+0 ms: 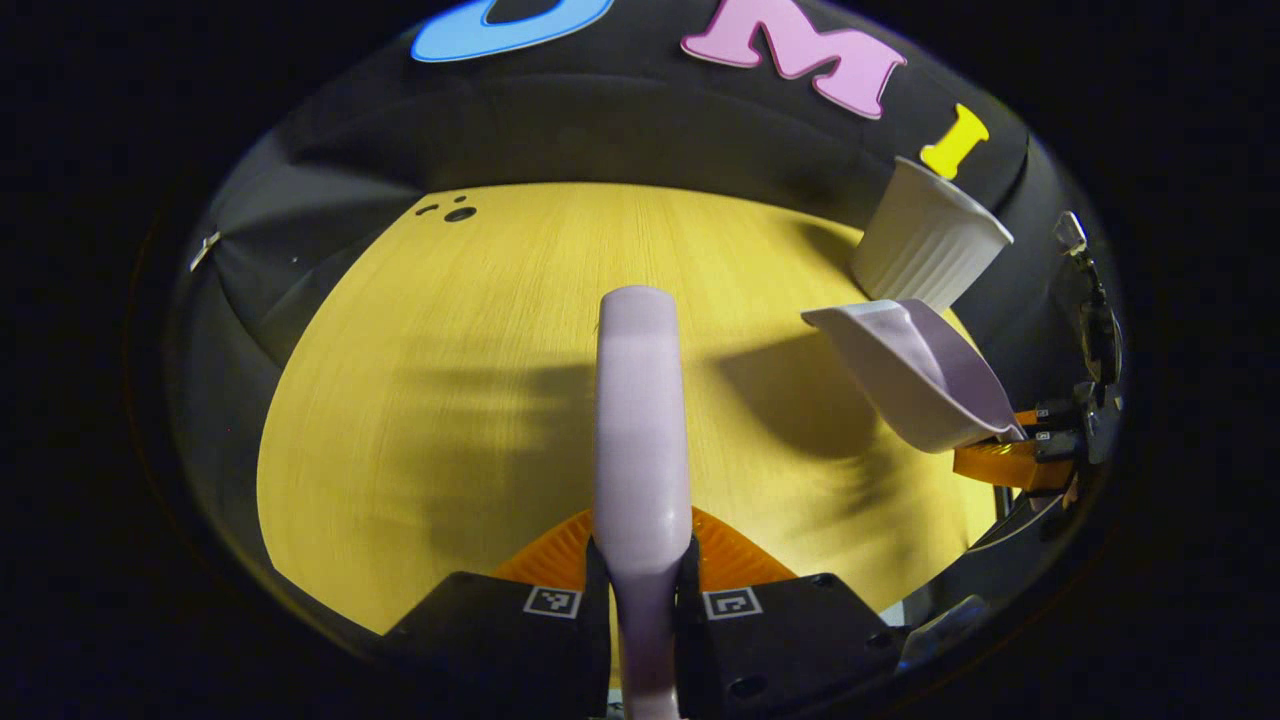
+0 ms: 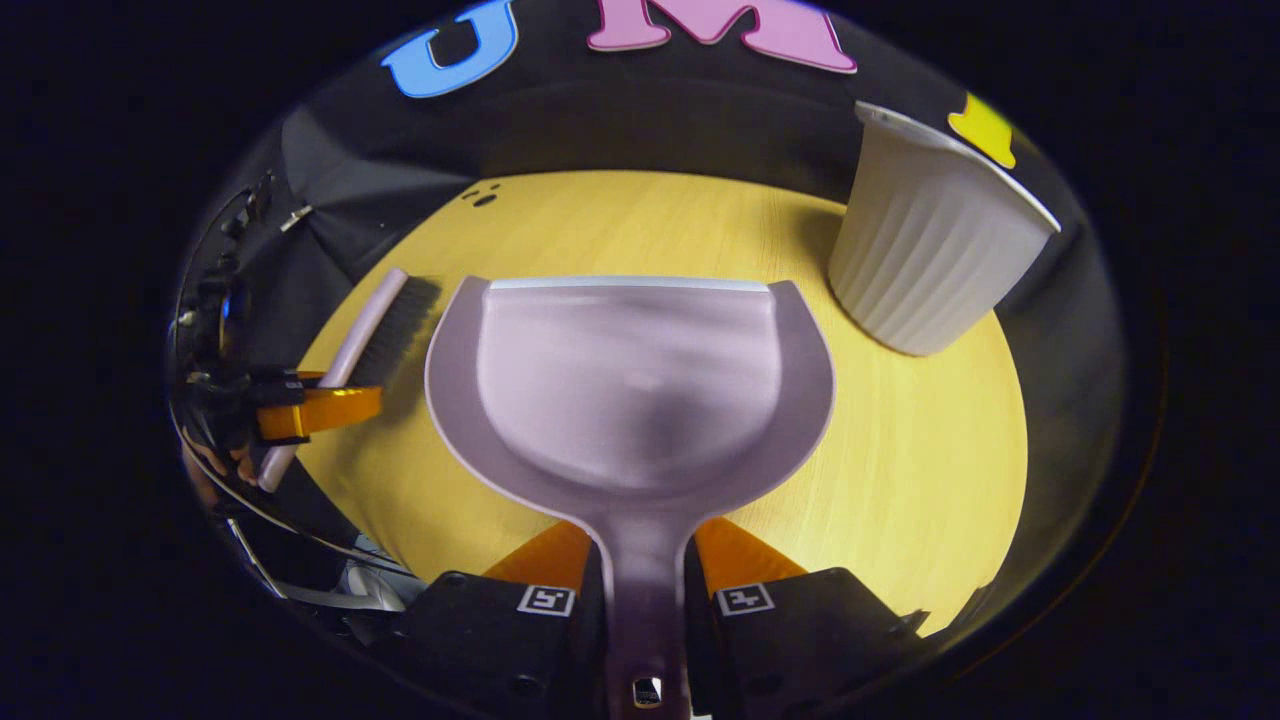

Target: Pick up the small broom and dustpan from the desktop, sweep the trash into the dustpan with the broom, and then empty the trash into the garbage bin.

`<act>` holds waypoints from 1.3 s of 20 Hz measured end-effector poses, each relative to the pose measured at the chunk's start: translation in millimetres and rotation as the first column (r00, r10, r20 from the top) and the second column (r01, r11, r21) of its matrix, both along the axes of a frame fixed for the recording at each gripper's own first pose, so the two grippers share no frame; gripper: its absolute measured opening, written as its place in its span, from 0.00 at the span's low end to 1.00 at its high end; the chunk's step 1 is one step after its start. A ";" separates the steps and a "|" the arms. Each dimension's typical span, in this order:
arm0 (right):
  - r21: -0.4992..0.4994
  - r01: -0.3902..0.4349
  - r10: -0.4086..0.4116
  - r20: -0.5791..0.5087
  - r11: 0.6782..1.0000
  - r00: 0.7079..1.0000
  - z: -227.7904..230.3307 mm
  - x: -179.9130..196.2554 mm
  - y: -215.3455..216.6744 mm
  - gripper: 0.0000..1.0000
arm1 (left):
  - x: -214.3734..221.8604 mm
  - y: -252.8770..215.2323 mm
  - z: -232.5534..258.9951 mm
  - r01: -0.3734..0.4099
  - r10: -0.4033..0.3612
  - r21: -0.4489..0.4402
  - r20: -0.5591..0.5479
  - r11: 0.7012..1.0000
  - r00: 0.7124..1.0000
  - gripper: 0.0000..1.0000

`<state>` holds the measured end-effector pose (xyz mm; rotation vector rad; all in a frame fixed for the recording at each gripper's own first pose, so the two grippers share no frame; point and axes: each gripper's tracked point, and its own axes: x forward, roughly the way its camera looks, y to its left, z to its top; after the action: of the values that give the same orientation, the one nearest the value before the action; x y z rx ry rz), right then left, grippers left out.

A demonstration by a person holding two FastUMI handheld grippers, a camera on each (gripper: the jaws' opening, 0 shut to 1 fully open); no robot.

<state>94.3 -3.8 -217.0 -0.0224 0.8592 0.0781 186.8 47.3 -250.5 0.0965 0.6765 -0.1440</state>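
**Dustpan up and carried toward the bin, broom held alongside**

The right gripper [image 2: 645,580] is clamped on the handle of the pale lilac plastic dustpan [image 2: 630,385], both fingers pressing the stem from either side, and the pan sits raised above the yellow wood-grain tabletop [image 2: 900,450] with its lip pointing away. Its bowl is blurred; I cannot tell whether any trash lies in it. The left gripper [image 1: 642,580] is closed the same way on the pale lilac handle of the small broom [image 1: 640,400], whose dark bristles show in the right gripper view, held off the table at the left.

Further out, the white ribbed plastic garbage bin [image 2: 925,250] stands at the far right of the table, near the dustpan's right edge but apart from it. A few small dark specks [image 1: 450,210] lie at the far edge of the tabletop.

By my reckoning both tools are picked up and the emptying step is at hand. The next move calls for bringing the dustpan's lip over the bin's open mouth and tipping it forward, keeping level until then.
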 end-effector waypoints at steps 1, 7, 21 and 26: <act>-0.010 0.018 -0.019 -0.018 1.000 1.000 -11.6 3.7 -2.4 0.36 | 5.6 -0.9 -5.6 -0.004 0.004 0.020 -0.019 1.000 1.000 0.30; -0.018 0.100 -0.101 -0.071 0.995 0.992 -38.6 14.4 2.2 0.42 | 22.7 -6.2 -36.3 -0.001 0.013 0.119 -0.101 0.993 0.995 0.31; 0.114 0.149 -0.161 0.105 0.982 0.981 31.3 6.7 14.5 1.00 | -16.1 -40.4 72.5 0.054 -0.073 0.071 0.295 0.996 0.953 0.99; 0.106 0.134 -0.168 0.437 0.985 0.884 147.6 -13.5 6.1 0.99 | -94.1 -49.9 171.3 0.036 -0.052 0.039 0.594 0.999 0.803 0.98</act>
<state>80.8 2.3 -69.5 0.0935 0.3947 -0.0428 92.8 -2.6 -79.2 0.1737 0.0410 -0.1396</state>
